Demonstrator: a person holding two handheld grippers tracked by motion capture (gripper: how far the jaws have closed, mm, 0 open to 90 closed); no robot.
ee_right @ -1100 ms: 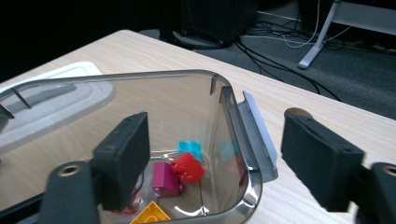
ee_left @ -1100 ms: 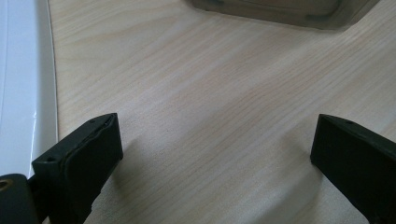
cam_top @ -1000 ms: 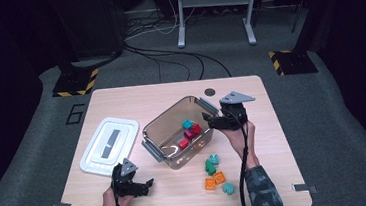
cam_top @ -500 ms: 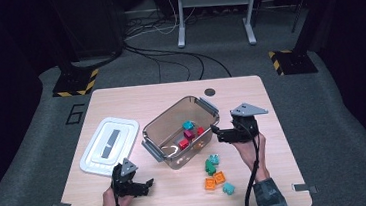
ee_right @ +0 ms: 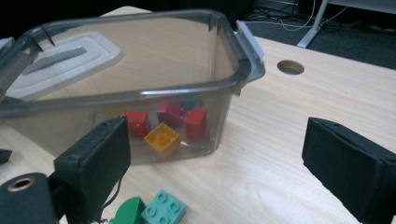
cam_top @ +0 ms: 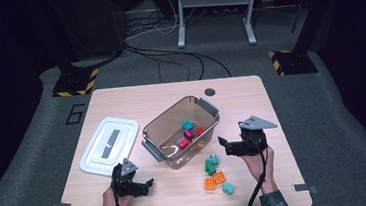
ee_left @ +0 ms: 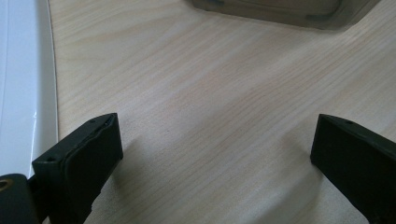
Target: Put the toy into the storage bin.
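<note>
A clear plastic box (cam_top: 181, 131) stands mid-table and holds red, magenta, teal and yellow bricks. In the right gripper view the box (ee_right: 140, 93) is close ahead, with a yellow brick (ee_right: 161, 138) and a red brick (ee_right: 196, 122) seen through its wall. Several loose bricks lie in front of the box: green (cam_top: 209, 167), orange (cam_top: 214, 180) and teal (cam_top: 228, 188). My right gripper (cam_top: 225, 147) (ee_right: 224, 158) is open and empty, just right of those bricks, pointing at the box. Open and empty too, my left gripper (cam_top: 145, 185) (ee_left: 219, 154) rests low over bare wood.
The white lid (cam_top: 109, 145) lies flat left of the box, and its edge (ee_left: 18, 84) shows beside my left jaw. A round hole (cam_top: 209, 91) sits near the table's far edge. Cables and stand legs are on the floor beyond.
My right gripper has drawn back from the box's right rim, moving right and toward the person, down beside the loose bricks. The left gripper has not moved.
</note>
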